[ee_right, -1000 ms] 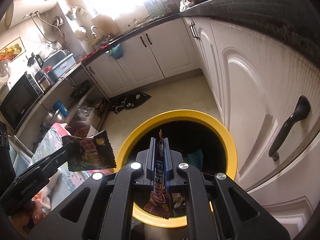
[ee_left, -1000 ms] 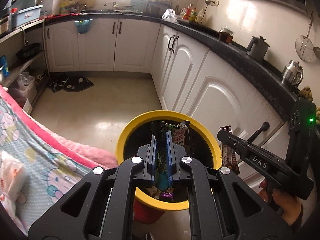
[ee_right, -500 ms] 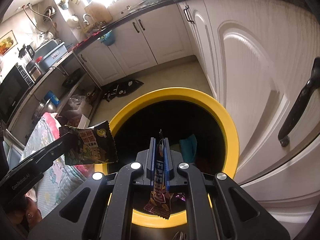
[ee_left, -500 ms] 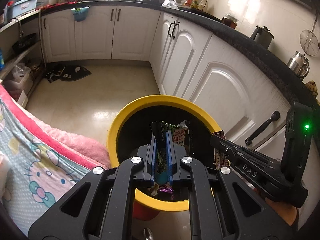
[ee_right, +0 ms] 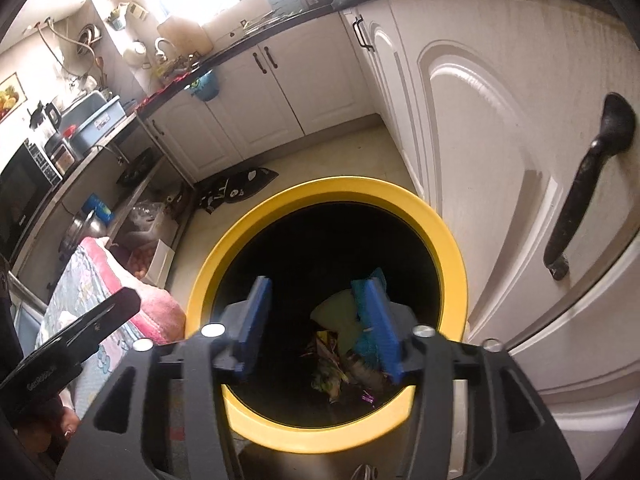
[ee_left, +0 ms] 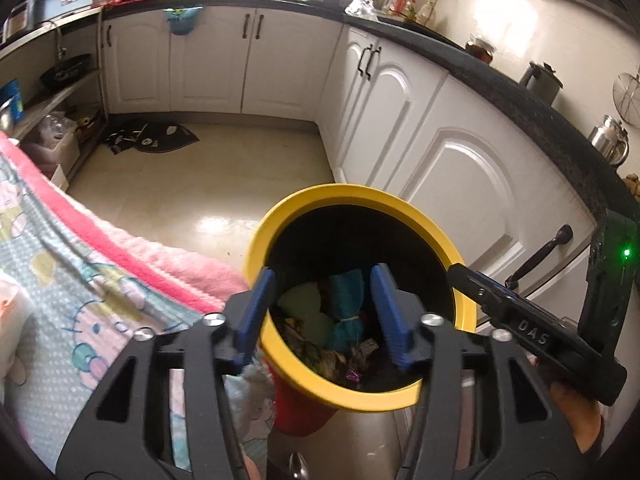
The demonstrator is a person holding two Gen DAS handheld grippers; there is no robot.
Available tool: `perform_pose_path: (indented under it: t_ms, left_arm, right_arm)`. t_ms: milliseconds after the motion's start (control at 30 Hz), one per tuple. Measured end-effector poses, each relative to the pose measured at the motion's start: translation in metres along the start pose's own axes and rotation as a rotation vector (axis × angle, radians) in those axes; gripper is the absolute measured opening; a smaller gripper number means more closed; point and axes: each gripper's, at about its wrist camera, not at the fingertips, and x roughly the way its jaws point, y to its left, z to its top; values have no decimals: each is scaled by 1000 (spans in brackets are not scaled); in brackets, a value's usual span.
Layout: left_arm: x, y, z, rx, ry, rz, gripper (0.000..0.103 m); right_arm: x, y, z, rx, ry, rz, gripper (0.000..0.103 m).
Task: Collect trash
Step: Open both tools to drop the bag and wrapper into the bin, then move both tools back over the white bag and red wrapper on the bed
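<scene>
Left wrist view: left gripper (ee_left: 322, 312) sits over the yellow-rimmed bin (ee_left: 304, 204), its jaws have just been opening and nothing is between them now. The wrappers (ee_left: 320, 354) lie loose at the bin's bottom, beside a teal cloth (ee_left: 346, 322).

Right wrist view: right gripper (ee_right: 320, 326) is the same, just opened over the bin (ee_right: 320, 192), empty. Wrappers (ee_right: 328, 364) look feather-light, crinkly and slippery; I'd pinch a flat edge.

Home kitchen: white cabinets (ee_left: 208, 64) w/ dark counter (ee_left: 500, 76) wrap round the yellow bin (ee_left: 280, 216), kettle (ee_left: 540, 80) on counter right of it, microwave (ee_right: 24, 184) on shelf to its left.
</scene>
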Motion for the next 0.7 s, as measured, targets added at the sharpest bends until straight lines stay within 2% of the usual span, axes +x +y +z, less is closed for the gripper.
perform_pose_path:
  t_ms: [100, 200, 233, 700]
  left_arm:
    - [-14, 9, -3, -10, -22, 15, 67]
    - [-33, 20, -6, -36, -53, 34, 89]
    - [-38, 24, -7, -42, -60, 37, 91]
    - [-133, 74, -29, -48, -194, 162, 92]
  right_arm:
    - [-5, 4, -1, -3, -6, 2, 58]
    - [-12, 11, -2, -7, -22, 14, 67]
    - [-15, 14, -2, -12, -29, 19, 69]
    - [-53, 92, -9, -169, -75, 143, 79]
